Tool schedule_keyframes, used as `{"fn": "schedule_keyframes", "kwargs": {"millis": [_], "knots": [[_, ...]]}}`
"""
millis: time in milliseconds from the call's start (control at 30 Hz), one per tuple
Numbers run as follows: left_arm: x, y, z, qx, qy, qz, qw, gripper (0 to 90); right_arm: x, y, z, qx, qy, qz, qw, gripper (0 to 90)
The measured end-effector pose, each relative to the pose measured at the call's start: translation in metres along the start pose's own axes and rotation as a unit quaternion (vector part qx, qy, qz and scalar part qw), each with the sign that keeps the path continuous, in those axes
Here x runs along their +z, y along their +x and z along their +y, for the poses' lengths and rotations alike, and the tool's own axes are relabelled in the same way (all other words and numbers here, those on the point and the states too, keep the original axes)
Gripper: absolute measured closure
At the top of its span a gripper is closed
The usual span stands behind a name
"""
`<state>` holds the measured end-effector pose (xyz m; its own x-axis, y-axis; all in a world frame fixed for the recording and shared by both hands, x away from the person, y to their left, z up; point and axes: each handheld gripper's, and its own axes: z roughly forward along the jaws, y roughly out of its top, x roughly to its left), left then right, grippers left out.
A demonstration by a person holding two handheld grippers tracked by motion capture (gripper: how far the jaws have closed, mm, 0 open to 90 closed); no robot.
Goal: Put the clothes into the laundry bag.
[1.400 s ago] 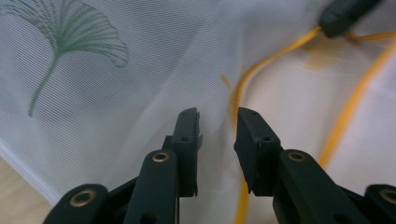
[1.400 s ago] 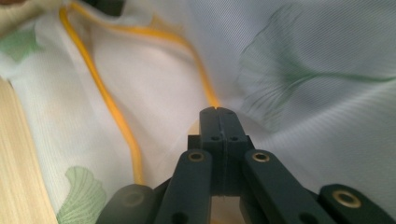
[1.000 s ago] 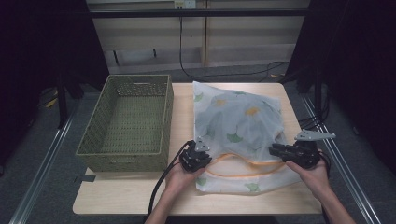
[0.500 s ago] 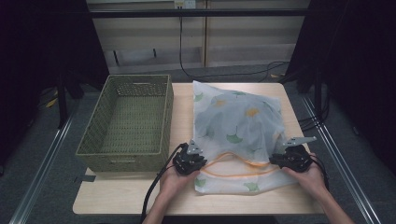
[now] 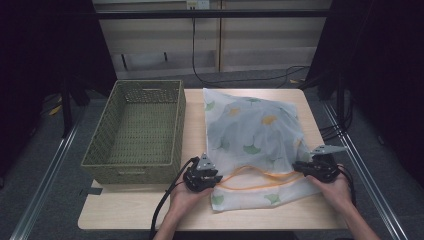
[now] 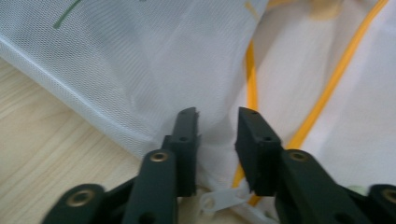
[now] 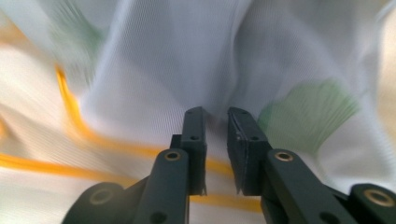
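Bag: the white mesh laundry bag with green leaf print [image 5: 252, 132] lies flat on the right half of the pale wooden table [image 5: 150, 210], near edge toward the person.
Zipper: the orange zipper line [image 5: 252, 177] curves across the near part; a small white pull tab [image 6: 217, 200] sits between the left jaws.
Left gripper [image 5: 202, 176]: jaws parted around a fold of mesh, not clenched.
Right gripper [image 5: 314, 167]: jaws narrowly apart, mesh between; I cannot tell if it pinches.
Risk: thin mesh may slip out, or both layers get caught together.
Basket: the green woven basket [image 5: 135, 127] stands just beside, empty.
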<state>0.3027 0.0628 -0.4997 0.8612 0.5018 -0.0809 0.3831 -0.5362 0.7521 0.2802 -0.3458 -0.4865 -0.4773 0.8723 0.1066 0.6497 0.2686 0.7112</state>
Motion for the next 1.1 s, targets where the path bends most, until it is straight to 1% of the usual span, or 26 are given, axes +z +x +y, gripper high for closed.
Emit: {"fn": "schedule_keyframes", "kwargs": {"millis": [33,67,100,167,233,333,367,433,467,500,533,567,600,633,667,700,767,800,833,867,900,933,967,1033,1067,1100], "knots": [[-0.001,-0.001,-0.001,-0.002,-0.013,-0.008,0.9999,64.7,-0.006,-0.001,0.002,0.01,-0.02,0.006,0.9997,74.3],[-0.004,-0.002,-0.001,-0.002,-0.024,-0.01,0.9997,63.6,-0.011,-0.002,0.003,0.016,-0.036,0.005,0.9992,74.0],[-0.006,-0.004,-0.001,-0.001,-0.035,-0.013,0.9993,61.6,-0.015,-0.001,0.003,0.018,-0.05,0.007,0.9986,73.4],[-0.013,-0.008,0.0,-0.001,-0.061,-0.016,0.998,57.7,-0.02,0.001,0.003,0.023,-0.066,0.013,0.9975,70.3],[-0.019,-0.011,-0.001,-0.012,-0.089,-0.021,0.9957,54.3,-0.024,0.005,0.004,0.018,-0.074,0.012,0.997,68.9],[-0.03,-0.015,-0.001,-0.015,-0.111,-0.019,0.9935,43.8,-0.033,0.009,0.007,0.026,-0.103,0.022,0.9941,64.6],[-0.034,-0.016,-0.002,-0.017,-0.115,-0.017,0.9931,40.8,-0.035,0.011,0.008,0.024,-0.108,0.023,0.9935,63.9],[-0.041,-0.018,-0.005,-0.026,-0.133,-0.02,0.9905,35.0,-0.039,0.016,0.009,0.023,-0.123,0.025,0.9919,60.4],[-0.046,-0.019,-0.006,-0.021,-0.128,-0.008,0.9915,32.1,-0.041,0.019,0.009,0.023,-0.13,0.027,0.9908,58.2],[-0.049,-0.021,-0.007,-0.02,-0.139,-0.007,0.99,28.9,-0.043,0.021,0.009,0.023,-0.136,0.029,0.99,56.4],[-0.053,-0.022,-0.009,-0.023,-0.146,0.005,0.989,26.9,-0.044,0.025,0.009,0.021,-0.139,0.026,0.9897,53.0],[-0.056,-0.024,-0.01,-0.027,-0.151,0.024,0.9878,25.4,-0.045,0.027,0.009,0.02,-0.142,0.027,0.9893,48.5],[-0.06,-0.025,-0.011,-0.025,-0.156,0.029,0.9871,22.9,-0.046,0.03,0.008,0.025,-0.146,0.026,0.9886,46.9],[-0.063,-0.025,-0.012,-0.025,-0.165,0.028,0.9855,22.5,-0.046,0.033,0.006,0.027,-0.146,0.026,0.9885,45.1],[-0.067,-0.026,-0.014,-0.026,-0.169,0.036,0.9846,22.5,-0.046,0.036,0.004,0.026,-0.148,0.019,0.9885,41.4],[-0.07,-0.027,-0.016,-0.024,-0.177,0.037,0.9832,22.1,-0.047,0.039,0.002,0.025,-0.148,0.02,0.9884,39.2],[-0.076,-0.027,-0.021,-0.03,-0.187,0.04,0.9811,22.1,-0.05,0.044,-0.003,0.027,-0.148,0.024,0.9883,37.1],[-0.079,-0.027,-0.024,-0.032,-0.189,0.046,0.9803,22.2,-0.052,0.047,-0.006,0.023,-0.15,0.023,0.9881,35.7],[-0.081,-0.026,-0.026,-0.036,-0.188,0.053,0.9802,22.2,-0.054,0.048,-0.008,0.022,-0.154,0.023,0.9875,35.8],[-0.083,-0.025,-0.029,-0.041,-0.189,0.051,0.9798,22.1,-0.057,0.049,-0.011,0.026,-0.157,0.029,0.9868,35.8],[-0.086,-0.024,-0.033,-0.043,-0.189,0.052,0.9796,22.0,-0.06,0.05,-0.014,0.028,-0.162,0.035,0.9858,35.6],[-0.088,-0.023,-0.036,-0.048,-0.199,0.05,0.9774,21.2,-0.062,0.05,-0.016,0.031,-0.169,0.033,0.9846,35.2],[-0.091,-0.022,-0.039,-0.049,-0.202,0.047,0.9771,20.5,-0.065,0.051,-0.018,0.035,-0.178,0.028,0.983,34.6],[-0.097,-0.022,-0.046,-0.043,-0.205,0.064,0.9756,19.8,-0.07,0.051,-0.02,0.024,-0.202,0.014,0.979,31.4],[-0.101,-0.021,-0.049,-0.048,-0.209,0.067,0.9745,19.6,-0.071,0.05,-0.021,0.023,-0.209,0.009,0.9777,31.1],[-0.104,-0.021,-0.052,-0.049,-0.209,0.072,0.974,19.6,-0.071,0.049,-0.021,0.025,-0.208,0.009,0.9778,31.0]]}}
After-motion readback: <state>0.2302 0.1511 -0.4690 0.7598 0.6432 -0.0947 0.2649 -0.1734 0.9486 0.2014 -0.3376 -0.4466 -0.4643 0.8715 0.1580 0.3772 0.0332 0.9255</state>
